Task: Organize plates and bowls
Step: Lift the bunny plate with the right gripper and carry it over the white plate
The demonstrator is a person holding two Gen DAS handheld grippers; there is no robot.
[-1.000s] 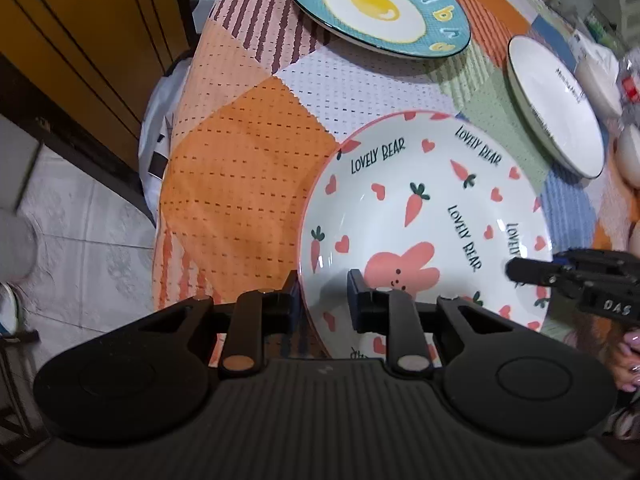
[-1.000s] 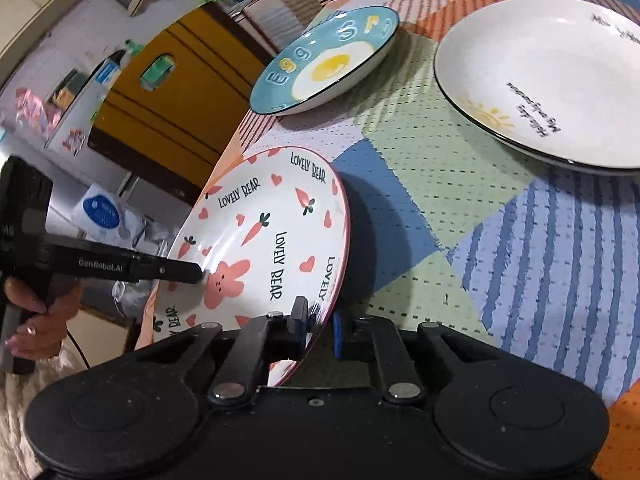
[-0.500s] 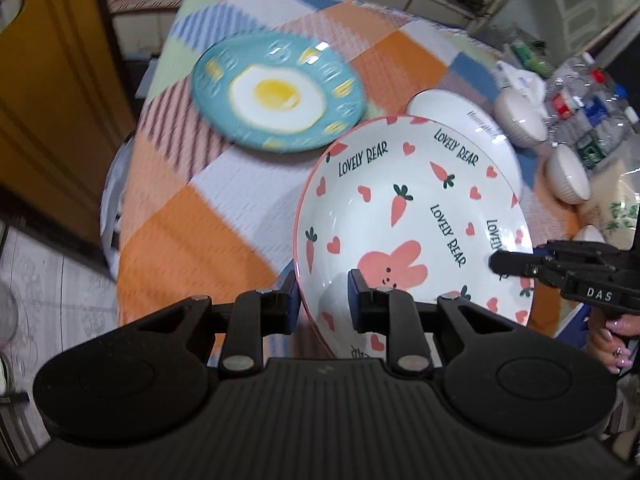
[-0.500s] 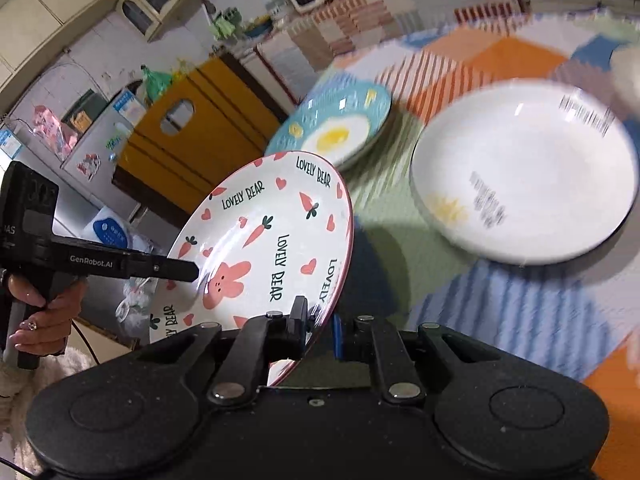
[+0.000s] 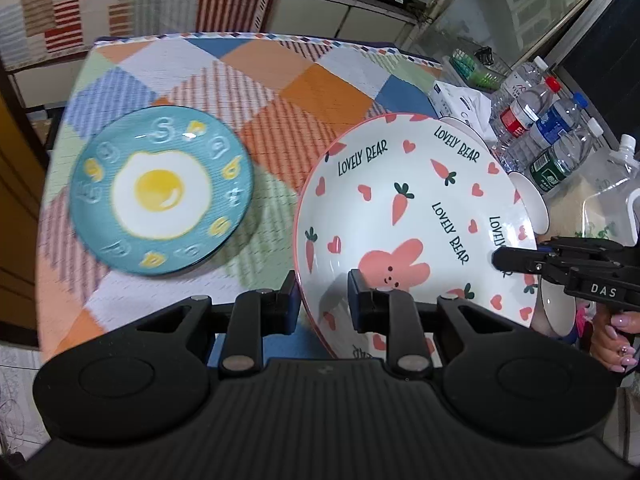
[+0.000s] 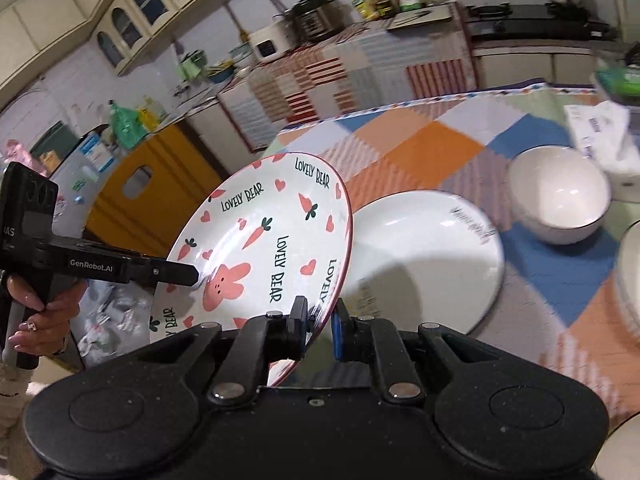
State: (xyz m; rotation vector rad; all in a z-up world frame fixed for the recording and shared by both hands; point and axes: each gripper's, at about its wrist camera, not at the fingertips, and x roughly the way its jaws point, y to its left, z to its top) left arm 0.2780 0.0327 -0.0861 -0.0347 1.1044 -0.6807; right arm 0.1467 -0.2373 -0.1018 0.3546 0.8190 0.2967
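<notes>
Two hand-held tools grip one plate (image 5: 404,216) from opposite sides, holding it tilted in the air. The left tool (image 5: 322,300) pinches the plate's near left rim between its two fingers. The right tool (image 6: 320,326) clamps the opposite rim, its jaws almost fully closed. A hand (image 6: 38,312) wraps the left tool's handle; another hand (image 5: 616,336) grips the right tool's handle.

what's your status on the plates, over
Both claws, left and right, clamped on bunny plate. Plate off the tablecloth, tilted. White plate beneath, nothing blocking.
</notes>
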